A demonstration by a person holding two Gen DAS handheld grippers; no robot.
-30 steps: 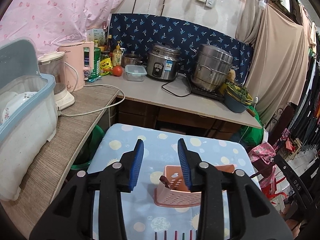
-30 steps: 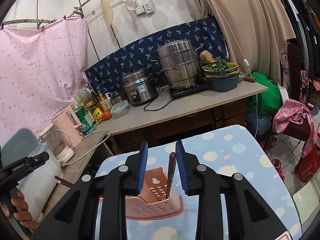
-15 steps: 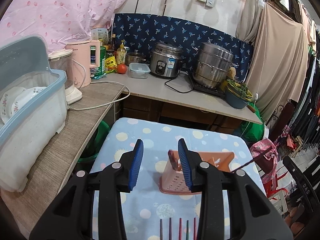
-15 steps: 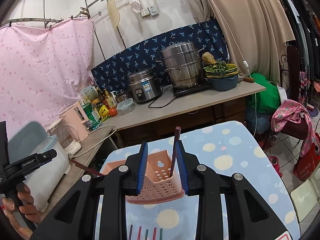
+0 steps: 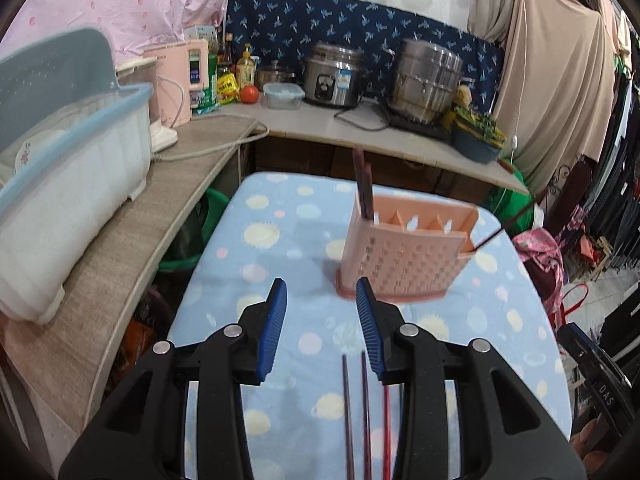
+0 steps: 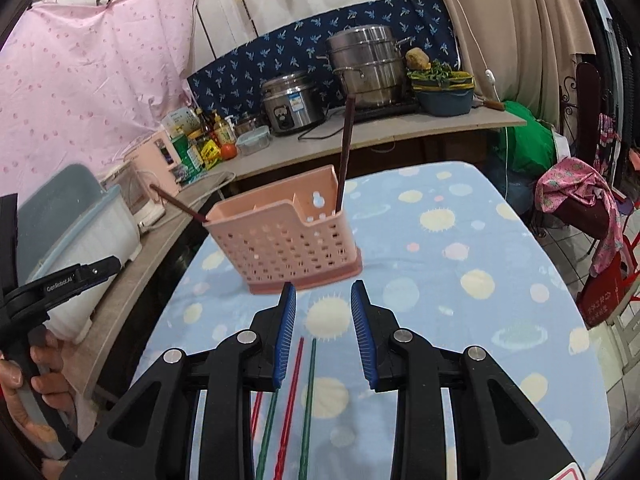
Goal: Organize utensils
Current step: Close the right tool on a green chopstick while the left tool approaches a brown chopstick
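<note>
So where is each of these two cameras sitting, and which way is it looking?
Left wrist: rides the left gripper, looking along its jaws, down across the blue table at the pink caddy and loose chopsticks.
Right wrist: rides the right gripper, facing the same caddy; a hand on the other gripper's handle shows at left.
Shared: caddy, table, chopsticks, kitchen counter.

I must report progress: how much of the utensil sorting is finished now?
Done: two dark chopsticks stand in the pink holder. In hand: nothing; the left gripper and right gripper are open. Left: the loose chopsticks lying on the tablecloth.
</note>
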